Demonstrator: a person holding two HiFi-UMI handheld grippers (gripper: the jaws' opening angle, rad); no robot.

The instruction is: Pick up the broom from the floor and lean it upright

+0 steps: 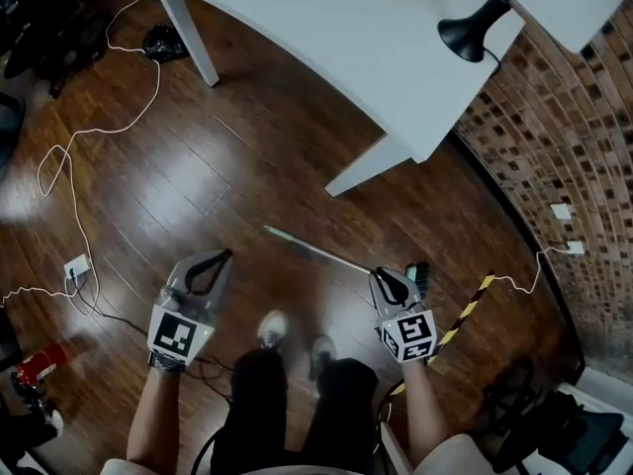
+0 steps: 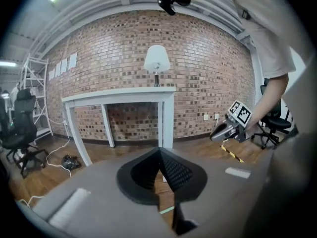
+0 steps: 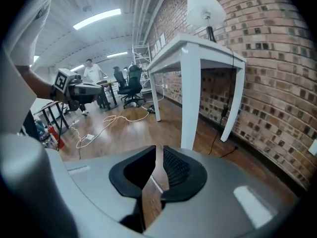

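The broom lies flat on the wood floor; its thin pale handle [image 1: 316, 250] runs from upper left to lower right, and its dark brush head [image 1: 420, 275] shows just right of my right gripper. My right gripper [image 1: 380, 277] hovers over the handle's brush end with its jaws a narrow slit apart, and only floor shows between them in the right gripper view [image 3: 157, 155]. My left gripper [image 1: 226, 256] is left of the handle and apart from it, its tips together and holding nothing [image 2: 159, 152]. A pale green strip [image 2: 167, 210] shows low in its gap.
A white table [image 1: 297, 28] with a black lamp [image 1: 475, 26] stands ahead; its leg [image 1: 368, 164] comes down near the broom. A brick wall [image 1: 554, 127] is on the right. A white cable [image 1: 74, 156], a power strip [image 1: 77, 265], striped tape [image 1: 465, 315] and the person's shoes [image 1: 274, 327] are on the floor.
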